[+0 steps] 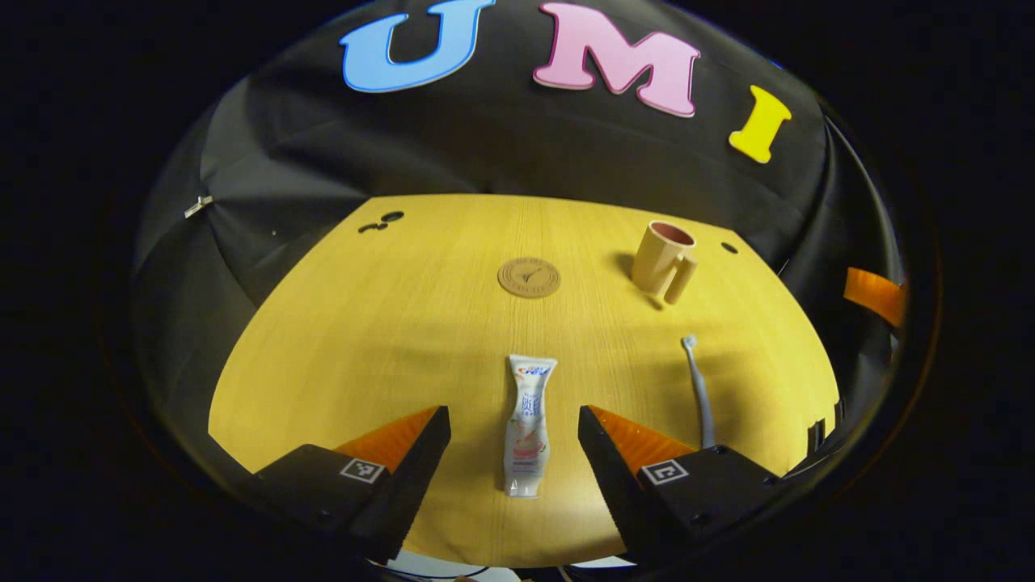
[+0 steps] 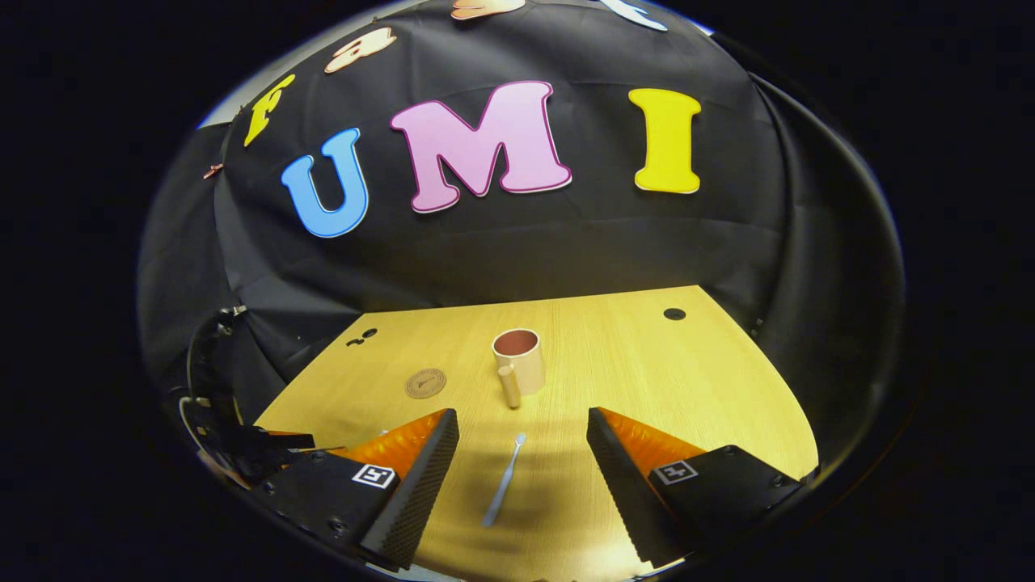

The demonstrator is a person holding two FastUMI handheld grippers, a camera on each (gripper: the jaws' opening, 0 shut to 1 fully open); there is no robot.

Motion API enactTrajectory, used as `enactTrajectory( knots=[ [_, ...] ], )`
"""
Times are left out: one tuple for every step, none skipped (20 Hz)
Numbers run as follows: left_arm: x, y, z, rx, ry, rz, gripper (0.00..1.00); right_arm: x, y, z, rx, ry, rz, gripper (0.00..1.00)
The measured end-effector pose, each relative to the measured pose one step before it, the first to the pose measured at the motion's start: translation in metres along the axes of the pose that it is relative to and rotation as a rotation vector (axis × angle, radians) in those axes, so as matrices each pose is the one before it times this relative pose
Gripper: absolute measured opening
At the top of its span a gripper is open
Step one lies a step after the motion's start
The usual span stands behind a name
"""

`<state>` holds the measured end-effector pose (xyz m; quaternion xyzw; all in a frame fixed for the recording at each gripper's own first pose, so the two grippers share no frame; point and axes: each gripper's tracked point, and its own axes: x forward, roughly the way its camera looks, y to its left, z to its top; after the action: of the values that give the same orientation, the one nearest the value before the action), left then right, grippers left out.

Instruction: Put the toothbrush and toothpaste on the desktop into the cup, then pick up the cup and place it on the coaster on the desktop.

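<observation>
Both grippers' fingers stood open; toothpaste and toothbrush lay before the cup, coaster beside it

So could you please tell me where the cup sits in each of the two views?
Left gripper view: the cup stands upper right on the table, handle toward the camera, right of the coaster.
Right gripper view: the cup stands near centre, beyond the toothbrush.
Shared landmark: the coaster, left of the cup in both.
</observation>
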<state>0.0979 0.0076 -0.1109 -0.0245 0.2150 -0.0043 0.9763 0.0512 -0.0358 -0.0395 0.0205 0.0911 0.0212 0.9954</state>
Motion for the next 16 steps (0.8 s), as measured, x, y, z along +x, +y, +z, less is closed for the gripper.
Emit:
enactTrajectory(
  knots=[
    [0.00862,0.00100,-0.00527,0.00285,0.02616,0.00899,0.99,0.00070,-0.00405,-0.00294,0.00054,0.01022,-0.00101,0.99],
    [0.00703,-0.00113,-0.00271,0.00342,0.01838,0.00217,0.99,0.00181,-0.00437,-0.00353,0.00099,0.00939,-0.00122,0.98],
    [0.00683,-0.00022,-0.00212,0.00548,0.01510,0.00288,0.99,0.00220,-0.00334,-0.00516,0.00295,0.01581,0.00072,0.98],
    [0.00672,-0.00043,-0.00170,0.00706,0.01644,0.00381,0.99,0.00157,-0.00349,-0.00670,0.00350,0.01964,0.00141,0.98],
    [0.00722,-0.00084,-0.00266,0.01116,0.02005,0.00525,0.99,0.00086,-0.00398,-0.00663,-0.00013,0.02247,-0.00218,0.98],
    [0.00635,0.00264,-0.00402,0.01403,0.03030,0.01905,0.99,0.00209,-0.00495,-0.00728,-0.00199,0.02628,-0.00559,0.99],
    [0.00679,-0.00007,-0.00196,0.01027,0.02252,0.00880,0.98,0.00168,-0.00225,-0.00687,-0.00003,0.02052,-0.00015,0.99],
    [0.00548,-0.00033,-0.00073,0.00254,0.02021,0.00459,0.98,0.00182,-0.00009,-0.00535,0.00272,0.01491,0.00104,0.98],
    [0.00448,-0.00104,-0.00123,-0.00569,0.01581,-0.00123,0.98,0.00120,-0.00038,-0.00498,0.00240,0.01735,0.00529,0.98],
    [0.00412,-0.00132,-0.00049,-0.01083,0.01355,-0.00352,0.97,0.00040,-0.00048,-0.00599,0.00060,0.01734,0.00583,0.98],
    [0.00320,-0.00056,-0.00217,-0.01026,0.01472,-0.00284,0.96,0.00092,-0.00075,-0.00559,-0.00004,0.01583,0.00425,0.98],
    [0.00268,-0.00145,-0.00247,-0.00797,0.01654,-0.00721,0.94,0.00039,0.00082,-0.00468,0.00213,0.01700,0.00161,0.99],
    [0.00164,0.00054,-0.00080,-0.00350,0.00743,0.00090,0.93,-0.00080,0.00071,-0.00415,0.00671,0.01044,-0.00009,0.99],
    [0.00133,0.00087,0.00399,0.00322,-0.01055,-0.00270,0.93,-0.00047,0.00150,-0.00237,0.01017,0.00602,0.00438,0.99],
    [0.00038,0.00046,-0.00215,-0.00253,0.00919,-0.00075,0.92,0.00029,0.00174,-0.00268,0.00668,0.00690,0.00511,0.99],
    [-0.00141,-0.00017,-0.00023,-0.00389,0.00773,0.00150,0.89,0.00033,0.00174,-0.00307,0.00253,0.00808,0.00233,0.99]
  ],
)
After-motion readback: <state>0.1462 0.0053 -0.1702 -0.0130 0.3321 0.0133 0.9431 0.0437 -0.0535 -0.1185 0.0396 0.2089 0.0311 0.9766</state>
